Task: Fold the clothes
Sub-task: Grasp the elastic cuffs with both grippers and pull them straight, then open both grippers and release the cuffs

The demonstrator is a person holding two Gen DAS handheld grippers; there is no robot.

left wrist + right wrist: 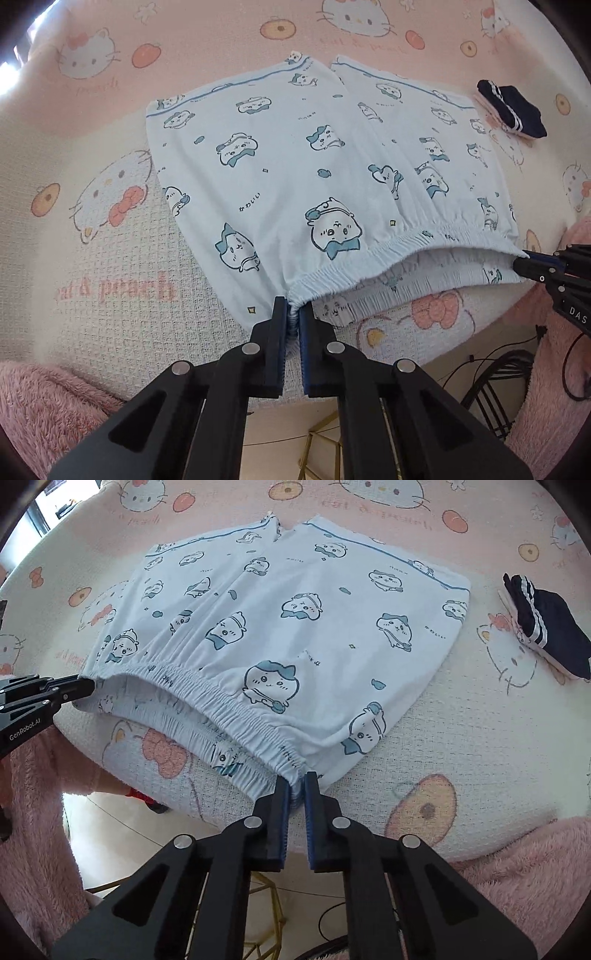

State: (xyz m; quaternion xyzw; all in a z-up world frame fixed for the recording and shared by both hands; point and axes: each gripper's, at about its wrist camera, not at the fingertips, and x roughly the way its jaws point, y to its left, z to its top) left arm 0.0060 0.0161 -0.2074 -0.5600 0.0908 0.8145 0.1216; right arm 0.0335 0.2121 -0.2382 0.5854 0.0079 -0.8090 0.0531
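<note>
Pale blue shorts [295, 177] with cartoon prints lie flat on the pink-and-cream blanket [110, 258], legs pointing away, elastic waistband toward me. My left gripper [292, 308] is shut on the waistband's left corner. My right gripper [296, 781] is shut on the waistband's right corner of the shorts [295, 620]. The waistband's top layer [229, 705] is lifted slightly off the lower layer between the two grips. Each view shows the other gripper pinching its corner: the right gripper [524, 258] at the right edge, the left gripper [86, 686] at the left edge.
A folded dark navy garment [550, 627] with white stripes lies on the blanket [480, 720] to the right of the shorts; the same navy garment [513, 110] shows far right. Pink fluffy sleeves [517, 867] flank the grippers. Below the blanket's near edge are floor, cables and a gold wire frame [273, 904].
</note>
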